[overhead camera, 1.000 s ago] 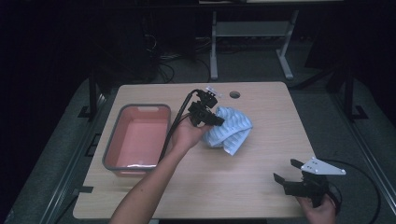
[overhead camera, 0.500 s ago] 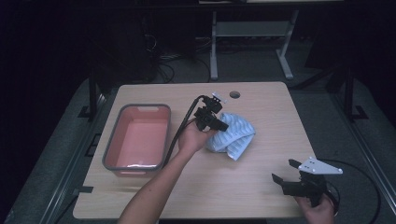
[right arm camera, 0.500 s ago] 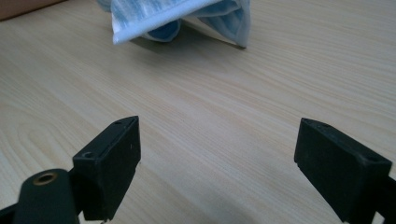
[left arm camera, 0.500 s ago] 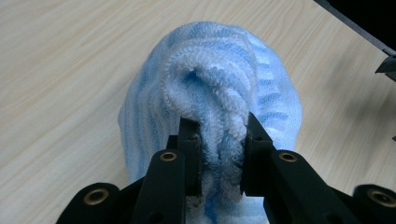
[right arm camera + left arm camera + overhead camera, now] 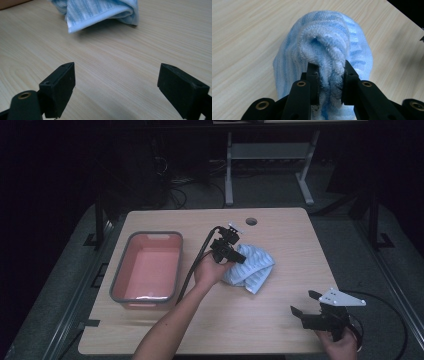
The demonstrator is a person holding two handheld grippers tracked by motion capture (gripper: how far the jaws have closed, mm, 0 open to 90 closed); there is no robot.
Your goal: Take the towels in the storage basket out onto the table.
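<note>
The light wooden worktop (image 5: 280,330) carries a pink tub (image 5: 147,267) with a grey rim near its left edge. Just right of the tub, about mid-worktop, lies a bunched blue-and-white striped towel (image 5: 255,270), resting on the wood. The left gripper (image 5: 329,75) sits at the towel's tub-side edge, its fingers (image 5: 313,77) clenched on a thick fold of the terry cloth. The right gripper (image 5: 307,312) hovers well away from the tub, beyond the towel near the worktop's front right corner, its fingers (image 5: 60,87) spread wide and grasping nothing.

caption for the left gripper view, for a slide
Left tool shut on a bunched fold of blue striped towel over the wooden table.
</note>
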